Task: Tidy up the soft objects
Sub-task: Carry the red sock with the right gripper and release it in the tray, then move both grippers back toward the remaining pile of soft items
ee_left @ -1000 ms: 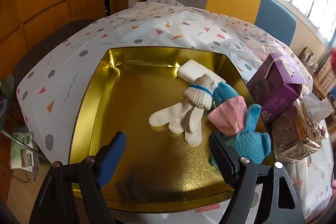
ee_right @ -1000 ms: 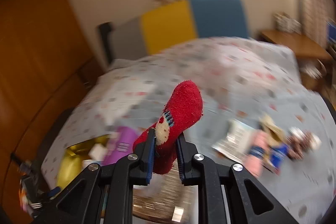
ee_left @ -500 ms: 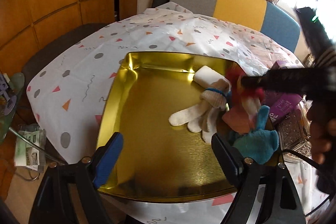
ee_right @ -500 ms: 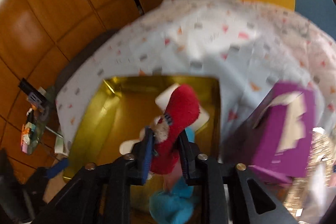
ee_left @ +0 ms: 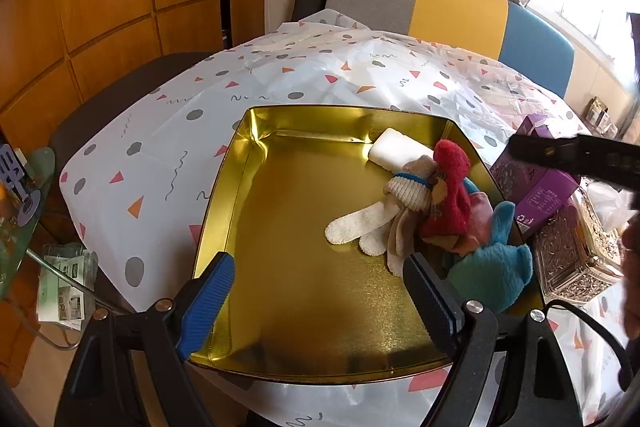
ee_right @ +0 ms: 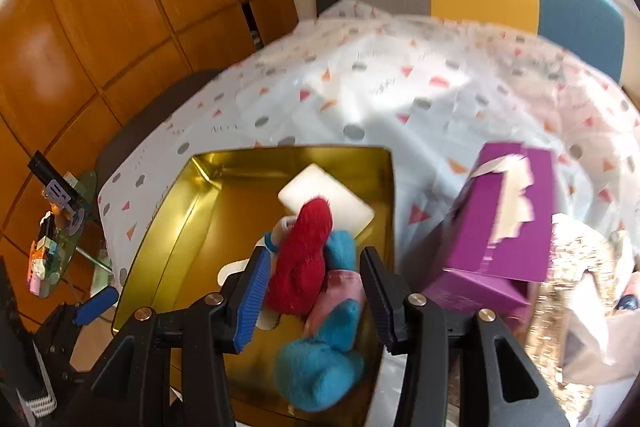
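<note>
A patterned tablecloth (ee_left: 168, 155) covers your table, with a gold tray (ee_left: 304, 291) on it. Your right gripper (ee_right: 312, 291) hangs over the tray, jaws spread wide, the red sock (ee_right: 304, 259) lying loose between them on the blue plush (ee_right: 320, 367) and glove (ee_left: 372, 223). Your left gripper (ee_left: 320, 291) is wide and empty over the tray's near edge.

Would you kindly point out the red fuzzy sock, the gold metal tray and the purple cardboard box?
red fuzzy sock (ee_right: 304, 259): right wrist view, middle of its body.
gold metal tray (ee_left: 280, 227): left wrist view, bare floor.
purple cardboard box (ee_right: 500, 239): right wrist view, its front face.
</note>
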